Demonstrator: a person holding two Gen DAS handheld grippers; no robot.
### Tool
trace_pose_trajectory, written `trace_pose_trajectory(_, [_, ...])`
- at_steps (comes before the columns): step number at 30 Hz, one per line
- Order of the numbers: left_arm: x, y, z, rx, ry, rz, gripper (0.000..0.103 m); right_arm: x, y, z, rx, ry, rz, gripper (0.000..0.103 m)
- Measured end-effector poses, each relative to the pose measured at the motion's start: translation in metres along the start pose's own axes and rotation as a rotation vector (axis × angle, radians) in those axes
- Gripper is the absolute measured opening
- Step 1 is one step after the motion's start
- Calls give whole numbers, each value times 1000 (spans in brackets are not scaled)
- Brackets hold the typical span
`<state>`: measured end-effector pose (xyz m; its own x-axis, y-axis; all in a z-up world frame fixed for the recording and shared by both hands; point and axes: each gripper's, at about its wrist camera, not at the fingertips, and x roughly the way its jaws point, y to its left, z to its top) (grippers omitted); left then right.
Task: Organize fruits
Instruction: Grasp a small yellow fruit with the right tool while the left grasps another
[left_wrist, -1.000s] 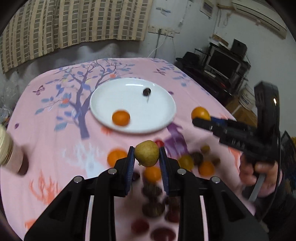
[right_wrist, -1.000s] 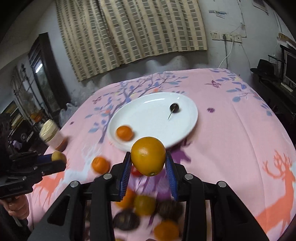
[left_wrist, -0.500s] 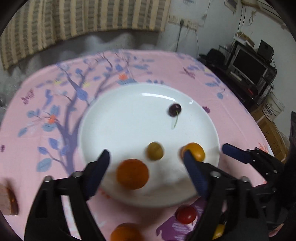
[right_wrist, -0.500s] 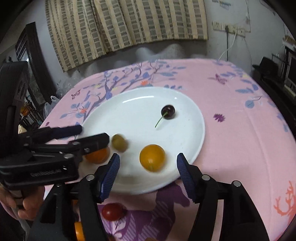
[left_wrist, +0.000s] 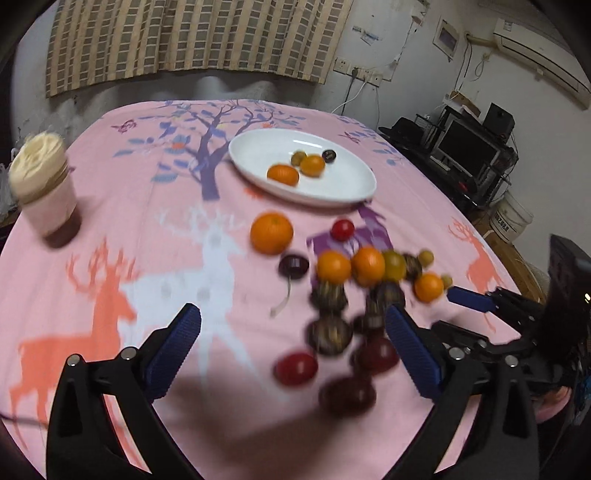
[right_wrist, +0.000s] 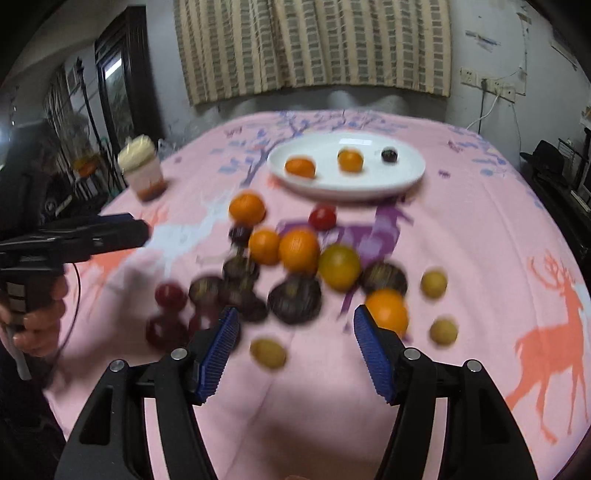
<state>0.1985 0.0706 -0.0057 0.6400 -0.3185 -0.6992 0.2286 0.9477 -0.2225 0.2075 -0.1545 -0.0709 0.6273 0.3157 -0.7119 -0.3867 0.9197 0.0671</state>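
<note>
A white plate (left_wrist: 343, 184) (right_wrist: 369, 184) at the back of the pink cloth holds a tangerine (left_wrist: 282, 174), an orange (left_wrist: 313, 165) (right_wrist: 350, 160), a small green fruit (left_wrist: 297, 158) and a dark cherry (right_wrist: 389, 154). Nearer me lies a blurred pile of fruit (left_wrist: 354, 266) (right_wrist: 295, 258): oranges, cherry tomatoes and dark round fruits. My left gripper (left_wrist: 291, 314) hovers over the pile's left side, its jaws opening wide with nothing gripped. My right gripper (right_wrist: 295, 315) is open above the pile, with a small yellow-green fruit (right_wrist: 267, 352) on the cloth below it.
A cream-lidded jar (left_wrist: 42, 184) (right_wrist: 142, 166) stands at the cloth's left edge. A lone tangerine (left_wrist: 271, 232) lies between plate and pile. A hand (right_wrist: 40, 314) holds the left gripper (right_wrist: 136, 230). Shelves with a monitor (left_wrist: 465, 147) stand right of the table.
Both grippers let go of their fruit onto the plate, the left a small green one, the right an orange. Both then drew back to the pile, jaws spread.
</note>
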Motion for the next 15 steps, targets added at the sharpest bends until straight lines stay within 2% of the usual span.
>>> trace_pose_trajectory(2, [-10, -3, -23, 20, -6, -1, 98, 6, 6, -12, -18, 48, -23, 64])
trace_pose_trajectory(6, [-23, -9, -49, 60, -15, -16, 98, 13, 11, -16, -45, 88, -30, 62])
trace_pose_trajectory(8, [-26, -11, -54, 69, -24, -20, 98, 18, 13, -16, -49, 104, -37, 55])
trace_pose_trajectory(13, [-27, -14, -61, 89, -32, -10, 98, 30, 18, -15, -62, 138, -27, 53])
trace_pose_trajectory(15, [-26, -16, -63, 100, -28, -10, 98, 33, 18, -14, -60, 144, -17, 47])
